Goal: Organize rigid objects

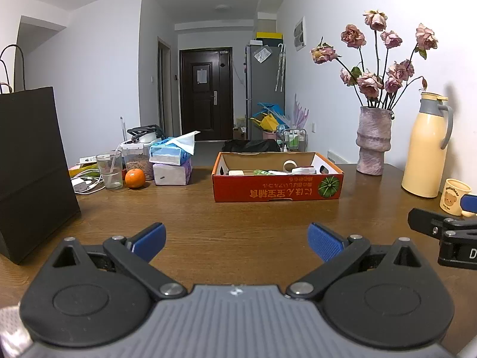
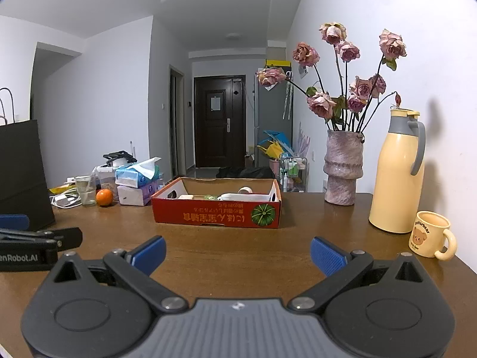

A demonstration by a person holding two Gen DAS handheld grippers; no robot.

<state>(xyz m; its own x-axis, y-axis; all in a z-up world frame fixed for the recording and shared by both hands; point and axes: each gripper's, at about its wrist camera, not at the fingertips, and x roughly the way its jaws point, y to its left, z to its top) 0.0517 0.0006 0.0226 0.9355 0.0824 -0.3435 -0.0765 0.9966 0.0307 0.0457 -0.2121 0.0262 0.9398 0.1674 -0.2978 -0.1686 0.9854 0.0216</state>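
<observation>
A red cardboard box (image 1: 277, 189) (image 2: 216, 216) stands mid-table with several small items inside, among them a roll of tape (image 1: 289, 165) and white and green packets. My left gripper (image 1: 237, 243) is open over bare wood, well short of the box, with nothing between its blue fingers (image 1: 150, 240). My right gripper (image 2: 237, 255) is open too, also over bare wood in front of the box. Each gripper shows at the edge of the other's view, right gripper (image 1: 441, 232) and left gripper (image 2: 35, 243).
A black paper bag (image 1: 29, 173) stands at the left. Behind it lie a glass (image 1: 109, 170), an orange (image 1: 135, 178), tissue packs (image 1: 173, 161) and cables. At the right are a vase of dried roses (image 2: 342, 173), a cream thermos (image 2: 398, 176) and a bear mug (image 2: 432, 234).
</observation>
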